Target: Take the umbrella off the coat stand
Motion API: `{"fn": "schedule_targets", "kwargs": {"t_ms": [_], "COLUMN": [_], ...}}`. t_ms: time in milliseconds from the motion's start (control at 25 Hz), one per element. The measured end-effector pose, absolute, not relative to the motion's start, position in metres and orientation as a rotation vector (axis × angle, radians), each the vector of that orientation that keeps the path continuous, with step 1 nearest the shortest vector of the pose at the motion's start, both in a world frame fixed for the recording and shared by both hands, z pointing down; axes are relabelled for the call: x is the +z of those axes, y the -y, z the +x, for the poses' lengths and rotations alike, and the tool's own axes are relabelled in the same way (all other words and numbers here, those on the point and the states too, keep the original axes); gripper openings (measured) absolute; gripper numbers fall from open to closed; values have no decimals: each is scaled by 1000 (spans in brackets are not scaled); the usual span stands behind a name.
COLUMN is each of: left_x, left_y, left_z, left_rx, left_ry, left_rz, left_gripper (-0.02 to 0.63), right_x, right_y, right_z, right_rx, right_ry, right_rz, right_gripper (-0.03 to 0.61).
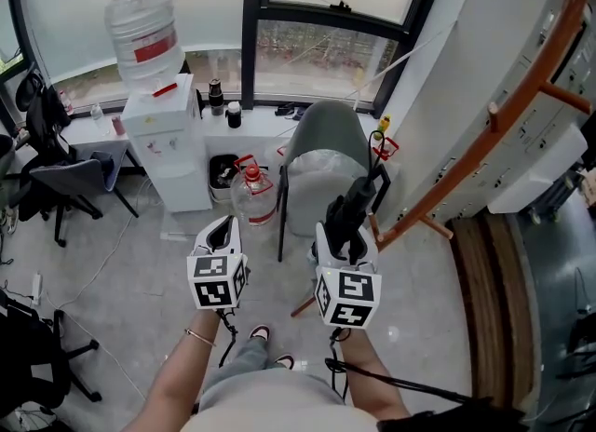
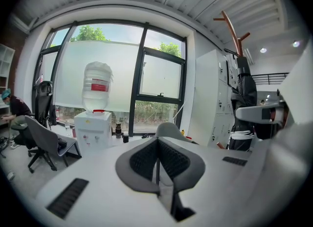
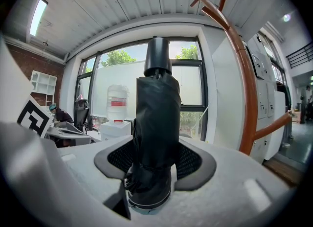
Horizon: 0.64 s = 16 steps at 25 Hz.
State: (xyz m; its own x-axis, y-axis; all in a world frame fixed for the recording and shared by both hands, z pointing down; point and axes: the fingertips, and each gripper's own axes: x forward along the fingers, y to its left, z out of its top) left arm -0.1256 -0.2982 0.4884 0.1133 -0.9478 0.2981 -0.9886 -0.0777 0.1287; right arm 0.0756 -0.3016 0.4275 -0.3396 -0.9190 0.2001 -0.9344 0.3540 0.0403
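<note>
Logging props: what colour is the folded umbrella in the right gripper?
Black umbrella; clearest in the right gripper view.

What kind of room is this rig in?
Most likely an office: a water dispenser with its bottle by the window, swivel office chairs, and white cabinets behind a wooden coat stand.

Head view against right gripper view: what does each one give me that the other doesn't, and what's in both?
Only the head view: the floor, the person's shoes and the spare water bottle standing on that floor.
Only the right gripper view: the ceiling with its strip light, and the right gripper with its pads pressed on the umbrella.
Both: the umbrella in that gripper, apart from the coat stand, and the water dispenser by the window.
</note>
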Motion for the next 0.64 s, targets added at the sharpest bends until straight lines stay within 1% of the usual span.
{"fn": "schedule_targets", "kwargs": {"t_ms": [640], "left_x": [485], "left_y": [305], "left_z": [-118], "left_rx": [189], "left_ry": [1883], "left_rz": [2121], "left_gripper": [5], "right_x": [427], "right_y": [304], "right_z": [80], "right_rx": [123], "right_ry": [2404], "right_rz": [1703], "right_gripper": [229]}}
